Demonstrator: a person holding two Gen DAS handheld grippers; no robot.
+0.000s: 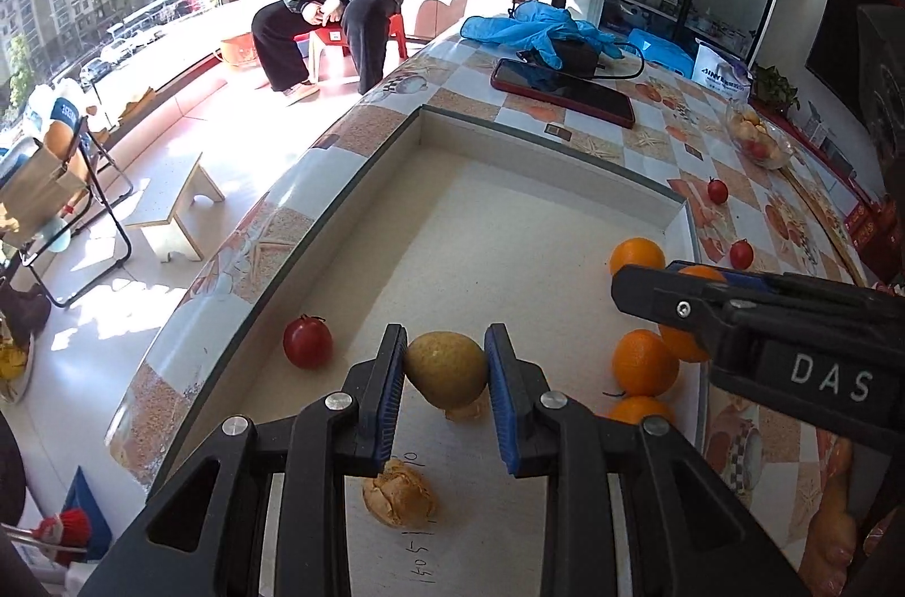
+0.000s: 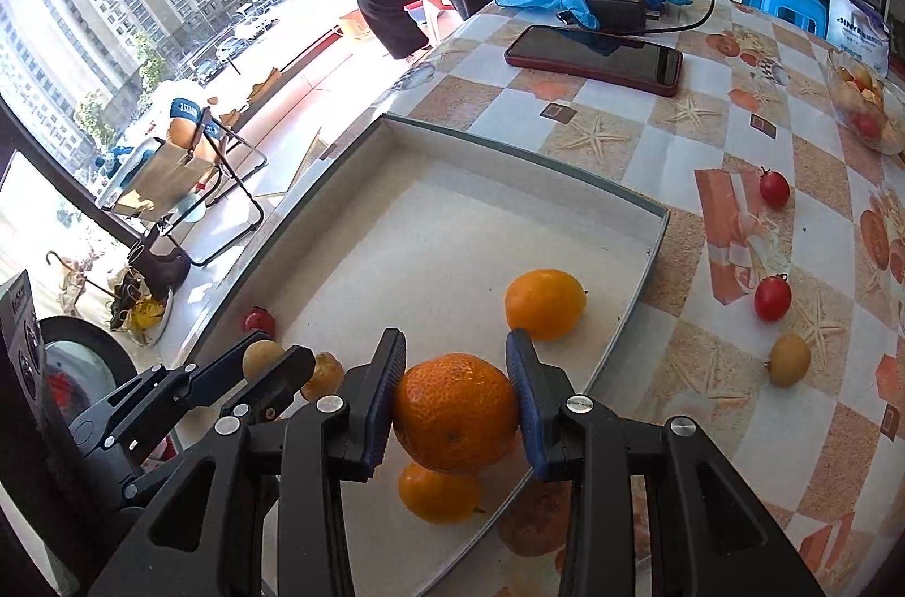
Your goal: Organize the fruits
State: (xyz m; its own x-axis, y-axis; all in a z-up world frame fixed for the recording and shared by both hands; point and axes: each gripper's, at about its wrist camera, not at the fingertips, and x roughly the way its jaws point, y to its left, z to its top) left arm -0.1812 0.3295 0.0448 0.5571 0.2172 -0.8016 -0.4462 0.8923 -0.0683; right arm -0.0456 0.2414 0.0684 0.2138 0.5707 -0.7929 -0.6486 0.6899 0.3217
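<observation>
the left gripper is clamped on a small yellow-green pear, its blue pads pressing both flanks so the fruit hangs above the white tray rather than resting on it; beneath and just behind sit a second yellowish fruit and a pale crinkled one near the tray's near edge, which suggests this side is being kept for that kind. the right gripper is clenched on a mandarin, held over the tray's right edge where another orange lies directly below it and a third lies further in toward the same edge, so the citrus seems to be gathering along that side. a red tomato sits at the tray's left edge, apart from both groups. still out on the tablecloth, beyond the tray's right edge, lie two tomatoes and a small yellow fruit, not yet sorted. both grips look centred and firm, judging by how evenly the pads meet the skins.
</observation>
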